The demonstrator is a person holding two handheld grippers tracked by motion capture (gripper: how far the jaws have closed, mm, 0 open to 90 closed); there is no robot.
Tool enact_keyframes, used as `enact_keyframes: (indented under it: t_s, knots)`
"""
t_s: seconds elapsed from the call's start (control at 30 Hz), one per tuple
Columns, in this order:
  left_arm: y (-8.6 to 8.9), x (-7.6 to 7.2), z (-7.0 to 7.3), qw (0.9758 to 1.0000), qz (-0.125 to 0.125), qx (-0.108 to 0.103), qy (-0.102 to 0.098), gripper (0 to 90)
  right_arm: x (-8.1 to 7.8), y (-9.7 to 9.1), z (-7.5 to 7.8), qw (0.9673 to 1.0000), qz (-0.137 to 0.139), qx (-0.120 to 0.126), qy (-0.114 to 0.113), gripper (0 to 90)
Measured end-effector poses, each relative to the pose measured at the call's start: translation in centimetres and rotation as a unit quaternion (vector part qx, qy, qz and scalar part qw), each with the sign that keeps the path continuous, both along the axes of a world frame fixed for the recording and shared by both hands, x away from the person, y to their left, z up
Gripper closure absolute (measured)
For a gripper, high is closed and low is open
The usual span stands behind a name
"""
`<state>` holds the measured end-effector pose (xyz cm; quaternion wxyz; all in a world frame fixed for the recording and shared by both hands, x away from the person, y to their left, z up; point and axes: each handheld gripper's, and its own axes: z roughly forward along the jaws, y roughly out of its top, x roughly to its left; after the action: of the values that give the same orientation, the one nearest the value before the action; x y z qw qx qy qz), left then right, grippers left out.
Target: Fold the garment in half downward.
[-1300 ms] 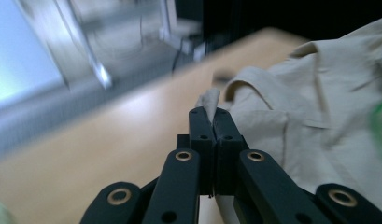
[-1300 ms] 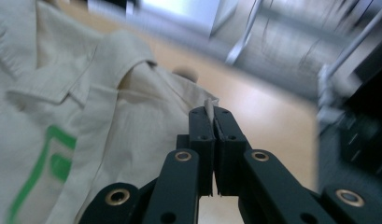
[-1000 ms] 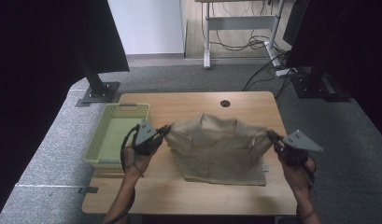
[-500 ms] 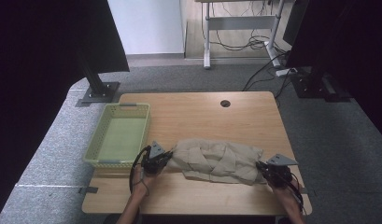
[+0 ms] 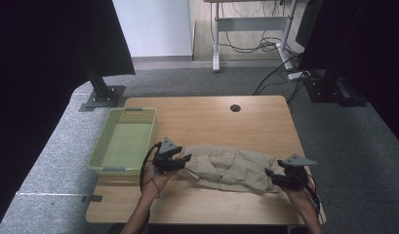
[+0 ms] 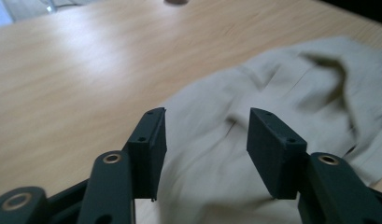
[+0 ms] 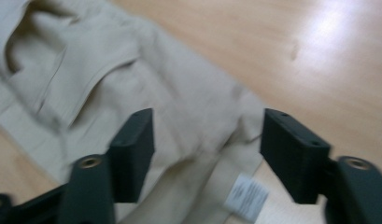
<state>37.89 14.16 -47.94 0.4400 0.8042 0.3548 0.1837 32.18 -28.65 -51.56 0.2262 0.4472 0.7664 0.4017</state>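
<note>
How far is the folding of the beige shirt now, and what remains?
Done: the beige shirt lies doubled into a long band on the table. In hand: the left gripper and right gripper, jaws just opened, have let go. Left: probably further folds; the green basket holds nothing.

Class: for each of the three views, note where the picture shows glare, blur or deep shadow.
High view: black shadow down both sides, wooden table evenly lit. Left gripper view: pale glare on the wood upper left, crumpled beige cloth garment blurred. Right gripper view: glare at top right, white label unreadable.
</note>
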Motion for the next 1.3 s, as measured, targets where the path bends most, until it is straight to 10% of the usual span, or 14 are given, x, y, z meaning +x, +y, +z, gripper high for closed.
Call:
enact_keyframes:
  t_s: [0.27,0.4,0.63,0.83,1.0,1.3]
  knots:
    - [-5.7,1.5,-0.3,0.9963,-0.053,0.023,0.064,39.9,5.1,0.4,-0.5,0.9986,-0.028,-0.023,0.038,16.2]
    - [-7.9,2.1,-1.7,0.9915,-0.051,0.077,0.092,42.8,7.4,1.0,-2.2,0.9965,-0.032,-0.045,0.063,16.0]
    - [-8.2,1.6,-3.2,0.9813,-0.050,0.160,0.096,79.8,8.4,1.4,-3.8,0.9945,-0.028,-0.051,0.087,17.3]
    - [-6.6,-1.2,0.1,0.9923,-0.059,0.106,0.025,85.7,8.3,1.1,-3.9,0.9945,-0.035,-0.044,0.089,17.7]
    - [-4.6,-4.4,1.3,0.9944,-0.075,0.073,-0.014,85.8,8.2,1.2,-3.9,0.9941,-0.044,-0.043,0.089,18.0]
    - [-3.9,-7.8,-1.9,0.9820,-0.168,0.087,-0.004,76.4,7.9,1.2,-4.0,0.9948,-0.048,-0.037,0.081,17.9]
